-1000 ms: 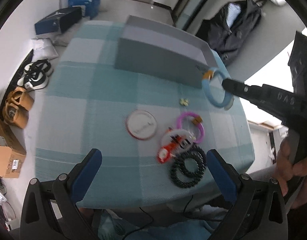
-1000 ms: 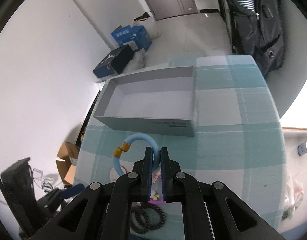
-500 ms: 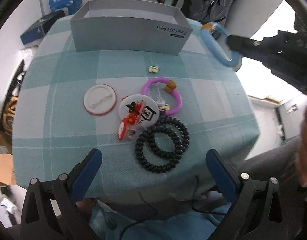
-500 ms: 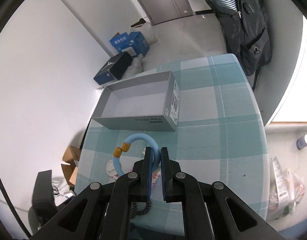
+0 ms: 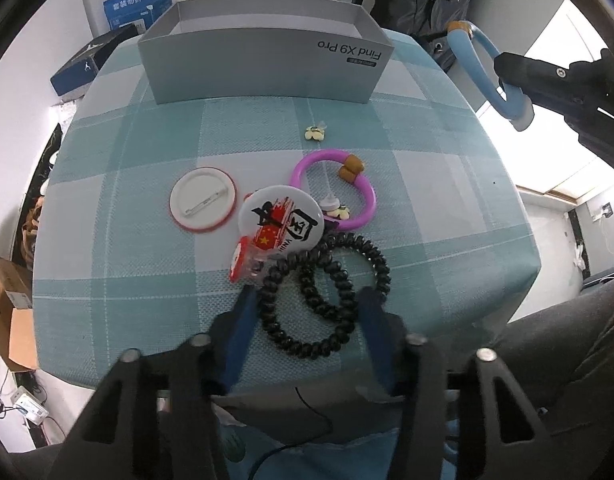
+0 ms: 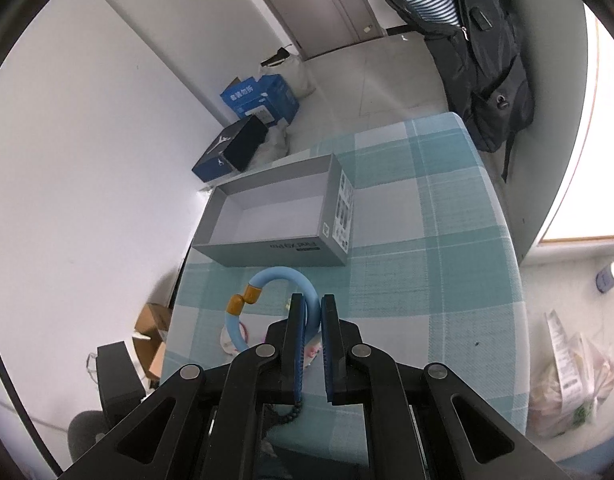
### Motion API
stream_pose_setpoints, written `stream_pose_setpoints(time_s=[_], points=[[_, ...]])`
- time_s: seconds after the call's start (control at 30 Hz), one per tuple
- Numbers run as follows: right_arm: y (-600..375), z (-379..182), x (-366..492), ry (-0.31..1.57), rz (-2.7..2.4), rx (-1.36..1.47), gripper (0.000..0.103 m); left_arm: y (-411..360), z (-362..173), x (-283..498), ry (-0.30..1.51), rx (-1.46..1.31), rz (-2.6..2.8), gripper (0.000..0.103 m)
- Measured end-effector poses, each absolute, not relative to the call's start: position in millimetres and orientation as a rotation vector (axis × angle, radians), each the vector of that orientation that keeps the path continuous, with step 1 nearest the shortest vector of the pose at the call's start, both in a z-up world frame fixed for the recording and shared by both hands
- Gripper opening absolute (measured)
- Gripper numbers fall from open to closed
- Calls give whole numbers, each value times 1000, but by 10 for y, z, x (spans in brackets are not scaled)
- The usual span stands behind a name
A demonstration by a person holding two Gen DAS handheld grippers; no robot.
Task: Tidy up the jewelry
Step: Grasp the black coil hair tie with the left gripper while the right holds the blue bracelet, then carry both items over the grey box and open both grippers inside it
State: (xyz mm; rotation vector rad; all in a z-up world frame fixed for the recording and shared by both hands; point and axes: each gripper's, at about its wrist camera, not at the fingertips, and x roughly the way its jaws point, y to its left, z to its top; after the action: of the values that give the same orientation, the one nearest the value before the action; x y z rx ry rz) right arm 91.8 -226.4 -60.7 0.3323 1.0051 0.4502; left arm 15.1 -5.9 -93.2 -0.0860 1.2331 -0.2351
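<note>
Holding the light-blue open ring bracelet with the amber bead clasp (image 6: 267, 296) edge-on between narrowed pads, right claw (image 6: 311, 320) raised above the teal-and-white checked bench (image 6: 435, 264), off its right edge as seen from the left wrist. Lying ahead and a little left of that claw, across a strip of bare cloth: grey open-topped cardboard box (image 6: 275, 246), near the far edge, long axis running across the line of approach, near long wall facing the claw, nothing visible inside. Judged next: carry forward and left over that wall, then part the pads above the box floor. Clearly nearer the box: right claw, not left.

Hovering low at the near edge, left claw (image 5: 307, 308) spread wide and gripping nothing, its blue pads to either side of the black coiled-bead bracelet (image 5: 325, 292) on the cloth. Just beyond, heaped together: printed round pin badge (image 5: 281, 222) and purple open ring bracelet with amber bead (image 5: 335, 190), overlapping. Beside them, face-down white badge with red rim (image 5: 203, 200); apart, toward the box, small yellow flower charm (image 5: 315, 132).
</note>
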Motion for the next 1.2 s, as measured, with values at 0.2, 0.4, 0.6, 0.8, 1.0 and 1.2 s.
stream_pose_setpoints(time_s=[0.2,0.4,0.6,0.8,1.0,1.2], points=[[-2262,-588,909,1001,449,337,7,-28,-893,137,1228,-96,-244,39],[-2266,-585,908,1003,447,344,7,-24,-840,98,1224,-143,-262,38],[-2268,-579,912,1004,446,348,7,48,-628,76,1194,-195,-300,38],[-2270,-562,907,1003,452,367,7,196,-398,70,1136,-231,-300,38],[-2246,-544,918,1014,478,407,7,289,-188,255,1078,-238,-233,38],[-2192,-304,1101,998,502,392,7,414,5,702,1035,-267,-209,38]])
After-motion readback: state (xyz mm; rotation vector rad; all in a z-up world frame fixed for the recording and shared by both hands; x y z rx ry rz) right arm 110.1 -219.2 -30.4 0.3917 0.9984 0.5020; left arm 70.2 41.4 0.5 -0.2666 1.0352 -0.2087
